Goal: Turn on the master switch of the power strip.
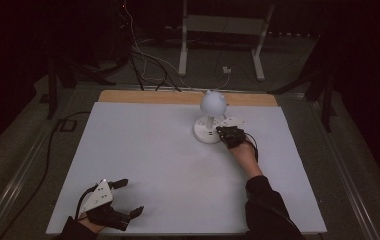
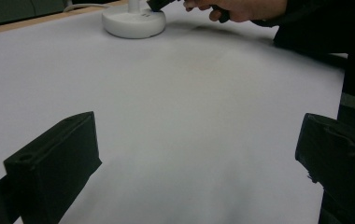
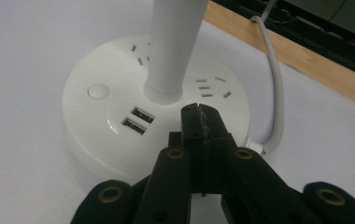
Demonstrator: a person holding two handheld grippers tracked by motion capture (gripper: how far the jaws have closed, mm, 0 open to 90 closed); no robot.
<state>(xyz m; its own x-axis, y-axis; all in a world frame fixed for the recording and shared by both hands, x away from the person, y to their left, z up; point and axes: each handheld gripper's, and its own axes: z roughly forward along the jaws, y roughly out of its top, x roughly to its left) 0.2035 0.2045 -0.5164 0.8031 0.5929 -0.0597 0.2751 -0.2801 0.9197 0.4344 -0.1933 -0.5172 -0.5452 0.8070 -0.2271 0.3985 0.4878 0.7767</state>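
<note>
The lamp [image 3: 171,46] stem gets chopped off by the top edge in the right gripper view, so its head is out of frame. The base [image 3: 119,126] hides behind the jaws lower down, and whether their tips touch it is hard to tell.

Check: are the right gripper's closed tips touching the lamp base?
Cannot tell. In the right gripper view, the right gripper overlaps the lamp base by the stem; no contact or gap shows plainly.

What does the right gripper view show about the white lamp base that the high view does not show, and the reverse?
The right gripper view shows two USB ports, a round button and socket slots on the lamp base, with the right gripper shut just above it. The high view shows the round lamp head and the left gripper, open, near the table's front edge. Both show the base, stem and white table.
</note>
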